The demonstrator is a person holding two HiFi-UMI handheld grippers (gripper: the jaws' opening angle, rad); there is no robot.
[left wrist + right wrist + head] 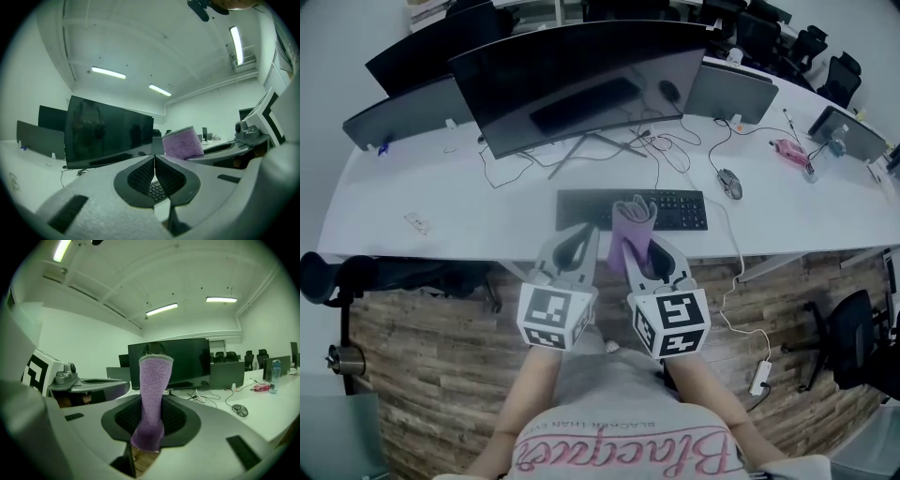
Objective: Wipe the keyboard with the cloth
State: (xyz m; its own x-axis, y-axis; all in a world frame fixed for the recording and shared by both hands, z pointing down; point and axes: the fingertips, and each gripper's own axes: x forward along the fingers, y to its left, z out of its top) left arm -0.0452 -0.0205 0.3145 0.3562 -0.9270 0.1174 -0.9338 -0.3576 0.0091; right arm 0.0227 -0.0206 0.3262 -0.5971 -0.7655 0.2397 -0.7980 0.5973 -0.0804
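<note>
The right gripper pinches the cloth upright over the keyboard, the left gripper pressed together and empty; held by one end, the cloth may slip free when dragged across keys.

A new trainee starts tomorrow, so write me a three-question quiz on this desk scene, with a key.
1. Which gripper holds the cloth? A. left gripper B. right gripper C. neither
2. True or false: the left gripper's jaws are together with nothing between them.
3. Fill in: seen from the person's seat, the mouse lies to the ___ of the keyboard.

Key: 1 B; 2 true; 3 right.
</note>
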